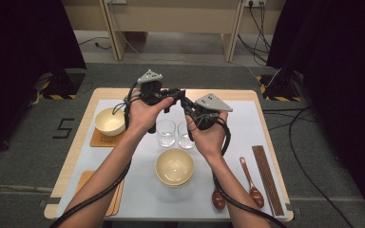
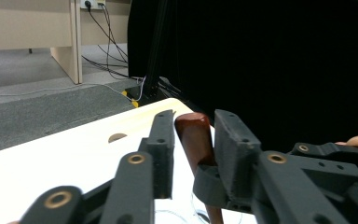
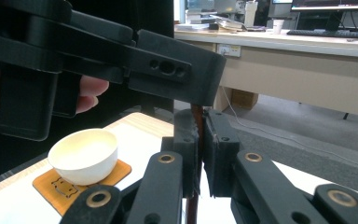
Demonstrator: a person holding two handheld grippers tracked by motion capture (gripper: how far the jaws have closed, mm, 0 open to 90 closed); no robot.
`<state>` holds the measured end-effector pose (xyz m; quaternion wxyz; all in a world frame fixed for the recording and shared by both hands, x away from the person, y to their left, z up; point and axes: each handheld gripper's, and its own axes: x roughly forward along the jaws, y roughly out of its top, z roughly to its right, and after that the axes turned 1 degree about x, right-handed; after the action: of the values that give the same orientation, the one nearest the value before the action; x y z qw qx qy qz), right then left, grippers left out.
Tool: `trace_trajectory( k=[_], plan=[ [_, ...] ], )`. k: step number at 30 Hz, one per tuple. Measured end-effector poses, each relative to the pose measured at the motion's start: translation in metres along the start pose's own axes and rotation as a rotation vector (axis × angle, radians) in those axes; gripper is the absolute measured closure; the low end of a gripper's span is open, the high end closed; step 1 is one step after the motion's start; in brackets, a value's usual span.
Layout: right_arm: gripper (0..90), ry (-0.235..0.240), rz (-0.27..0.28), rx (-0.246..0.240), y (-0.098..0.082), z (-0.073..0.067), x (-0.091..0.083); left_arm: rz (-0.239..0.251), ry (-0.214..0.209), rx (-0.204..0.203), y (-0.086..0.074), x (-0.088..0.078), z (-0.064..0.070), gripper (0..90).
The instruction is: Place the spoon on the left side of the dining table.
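While you hold both claws up over the table [image 1: 247,102], they meet above the two glasses [image 1: 165,132]. Your right claw [image 3: 199,140] is pressed tight on a thin brown stick [image 3: 196,114], pinching it between its jaws. The stick's round end [image 2: 192,128] sits between the jaws of your left claw [image 2: 193,122]. Those jaws are partly spread, and you cannot tell if they touch the stick. One bowl [image 1: 109,120] sits on a mat at the left, and another bowl [image 1: 174,166] sits near you. Two spoons [image 1: 251,178] and chopsticks [image 1: 267,178] lie at the right.
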<state>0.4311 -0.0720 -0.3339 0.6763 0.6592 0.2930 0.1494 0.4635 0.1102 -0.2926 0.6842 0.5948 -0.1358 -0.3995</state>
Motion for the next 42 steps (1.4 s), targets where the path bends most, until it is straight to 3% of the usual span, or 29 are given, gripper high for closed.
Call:
trace_trajectory(
  k=[7,11,13,17,24,42],
  plan=[
    [84.6,-0.001,0.008,0.005,0.001,-0.001,0.001,0.026,-0.008,-0.016,0.001,-0.001,0.003,73.8],
    [83.2,-0.005,0.011,0.002,0.002,0.000,0.001,0.039,0.007,0.015,0.001,-0.002,0.007,74.3],
    [75.1,-0.005,-0.016,0.008,0.001,0.000,0.002,0.051,0.020,0.037,0.002,-0.003,0.009,74.4],
    [71.2,-0.012,-0.029,0.003,-0.001,0.001,0.000,0.068,0.061,0.079,0.005,-0.007,0.009,74.4],
    [65.8,-0.003,-0.041,0.003,-0.004,0.001,-0.006,0.088,0.109,0.107,0.008,-0.015,0.005,74.4],
    [63.4,-0.011,-0.091,0.006,-0.018,0.013,-0.023,0.116,0.168,0.120,0.007,-0.031,-0.008,74.4]
  ],
)
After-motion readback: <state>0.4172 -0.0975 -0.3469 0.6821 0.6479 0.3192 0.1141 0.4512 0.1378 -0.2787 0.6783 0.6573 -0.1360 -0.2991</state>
